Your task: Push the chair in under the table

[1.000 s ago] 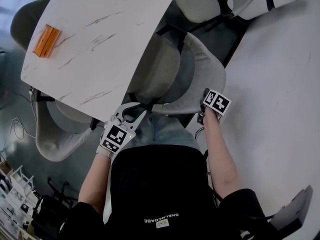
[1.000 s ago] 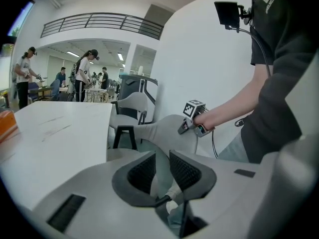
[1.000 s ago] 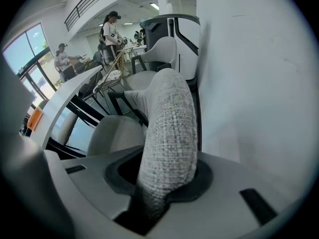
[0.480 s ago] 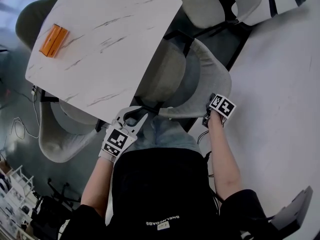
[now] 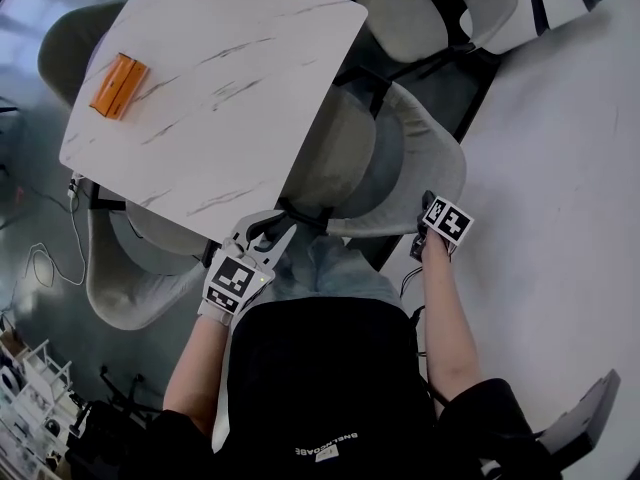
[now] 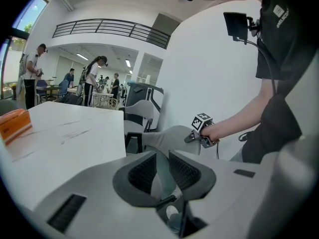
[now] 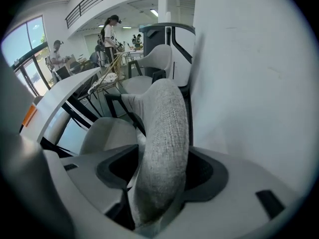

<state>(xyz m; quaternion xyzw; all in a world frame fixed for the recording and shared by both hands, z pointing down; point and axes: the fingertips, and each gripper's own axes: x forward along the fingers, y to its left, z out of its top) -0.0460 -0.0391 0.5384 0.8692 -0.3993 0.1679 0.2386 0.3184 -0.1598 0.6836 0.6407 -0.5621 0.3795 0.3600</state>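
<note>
1. Your chair (image 5: 415, 158) stands at the tabletop's (image 5: 210, 98) right edge, with its seat partly under.
2. A box (image 5: 118, 84) lies on the tabletop, near its left end.
3. A second chair (image 5: 130, 278) sits under the near-left side.

Seen from your head, the surface (image 5: 200, 98) covers the front of the seat of the chair (image 5: 400, 158) and most of its frame. There the marker cube (image 5: 448, 220) hides the jaws of your right claw (image 7: 159, 171). They have just been opening and stand around the backrest, whose lower end is lost behind the claw's body. Between your left claw (image 6: 160, 171)'s jaws only a thin strip of chair shows. Left of that claw the orange box (image 6: 12, 123) runs off the picture's rim. The people (image 6: 94, 78) far beyond it are too small to tell what they do.
</note>
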